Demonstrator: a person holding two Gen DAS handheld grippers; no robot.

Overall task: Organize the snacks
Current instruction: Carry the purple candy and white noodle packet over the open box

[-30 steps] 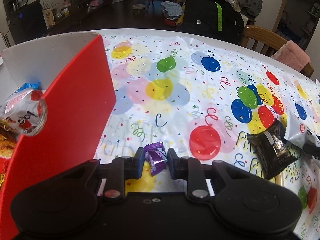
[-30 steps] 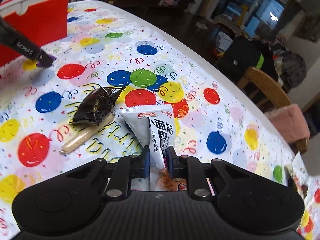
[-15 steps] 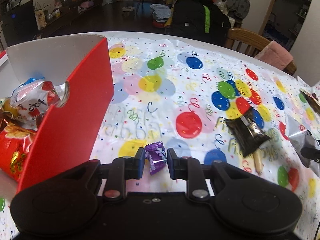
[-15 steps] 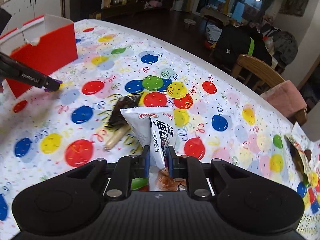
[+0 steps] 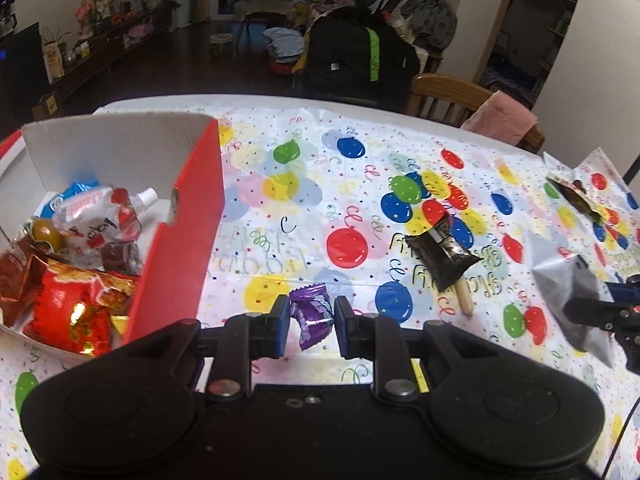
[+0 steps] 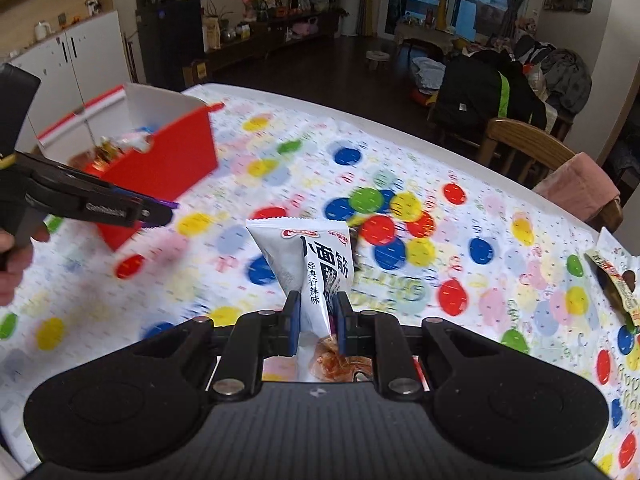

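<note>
box (image 5: 176, 240): red outside, white inside, ahead-left of the left gripper, standing on the table; already holds several packets, among them a red bag (image 5: 72, 308) and a white pouch (image 5: 100, 220)
left gripper (image 5: 311, 322): raised above the table, fingers pinched on a purple candy (image 5: 312, 316) that hangs crumpled between the blue pads; in the right wrist view it shows at far left beside the box, a hand (image 6: 16, 256) on its grip
tablecloth (image 5: 360, 184): white with coloured balloons, spread under both grippers
dark packet (image 5: 440, 252): ahead-right of the left gripper, lying on the cloth over a pale stick (image 5: 466, 300)
right gripper (image 6: 316, 320): fingers clamped on the lower part of a white packet (image 6: 316, 260) with black print, which stands up between them; from the left view the same packet appears silver at far right
wrapper (image 6: 616, 280): far right of the right gripper, near the table edge, lying flat
chair (image 6: 524, 148): beyond the table, ahead-right, pink cloth (image 6: 580, 188) draped over it
</note>
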